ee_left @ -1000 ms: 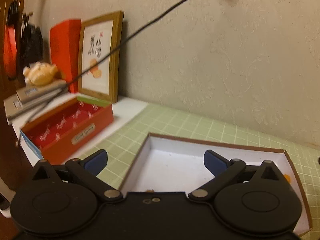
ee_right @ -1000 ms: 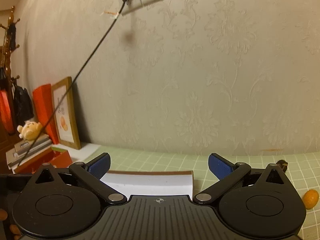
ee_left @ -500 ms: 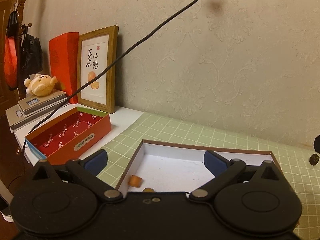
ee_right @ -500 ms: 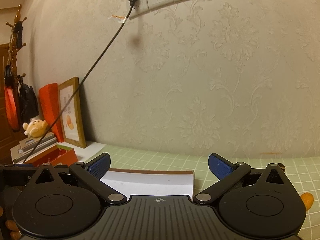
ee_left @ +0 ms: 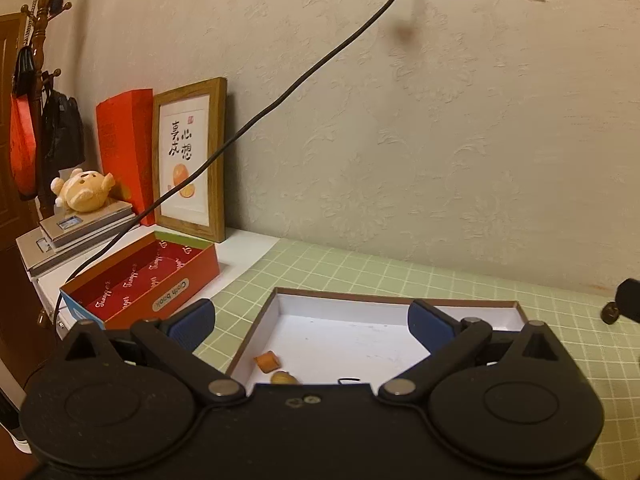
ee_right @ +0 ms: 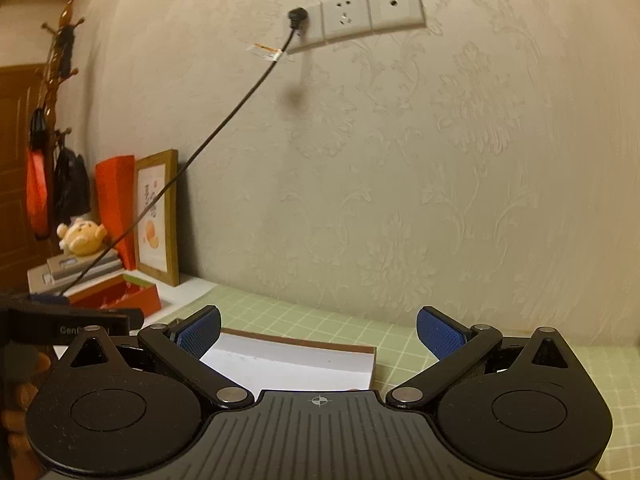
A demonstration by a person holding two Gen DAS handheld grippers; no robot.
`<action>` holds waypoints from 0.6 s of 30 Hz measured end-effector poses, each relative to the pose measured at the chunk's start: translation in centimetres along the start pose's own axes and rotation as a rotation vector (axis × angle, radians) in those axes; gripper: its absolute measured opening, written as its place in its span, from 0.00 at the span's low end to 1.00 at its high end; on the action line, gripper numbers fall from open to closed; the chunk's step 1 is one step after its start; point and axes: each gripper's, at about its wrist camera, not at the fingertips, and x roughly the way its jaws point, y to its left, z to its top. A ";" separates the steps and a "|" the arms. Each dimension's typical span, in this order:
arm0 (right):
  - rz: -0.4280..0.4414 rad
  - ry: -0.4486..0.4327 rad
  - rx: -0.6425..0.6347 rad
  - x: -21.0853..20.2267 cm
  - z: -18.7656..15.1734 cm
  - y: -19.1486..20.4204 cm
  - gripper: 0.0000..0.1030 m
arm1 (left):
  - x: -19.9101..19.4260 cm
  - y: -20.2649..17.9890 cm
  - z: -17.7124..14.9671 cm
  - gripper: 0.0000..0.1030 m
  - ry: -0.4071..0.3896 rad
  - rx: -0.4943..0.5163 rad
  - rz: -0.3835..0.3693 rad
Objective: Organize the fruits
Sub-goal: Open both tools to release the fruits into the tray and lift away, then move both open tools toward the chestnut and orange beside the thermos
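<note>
Two small orange fruit pieces (ee_left: 267,361) are seen in the shallow white cardboard tray (ee_left: 360,312). They look light and soft, best pinched gently at the sides. Both the left gripper (ee_left: 311,320) and right gripper (ee_right: 319,330) are spread wide, holding nothing.

Warm, dim indoor light tints both views yellowish. The wall (ee_right: 400,184) is evenly lit, and the cable (ee_left: 280,100) casts a soft blurred shadow spot near the socket strip (ee_right: 360,16). Fisheye distortion bends that strip and darkens the corners. Far-left edges look murky and slightly soft.
</note>
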 end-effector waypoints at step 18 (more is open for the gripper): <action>-0.019 0.017 0.070 -5.5 -0.1 -5.6 1.00 | -3.2 -4.7 -1.6 0.94 0.001 0.077 -0.096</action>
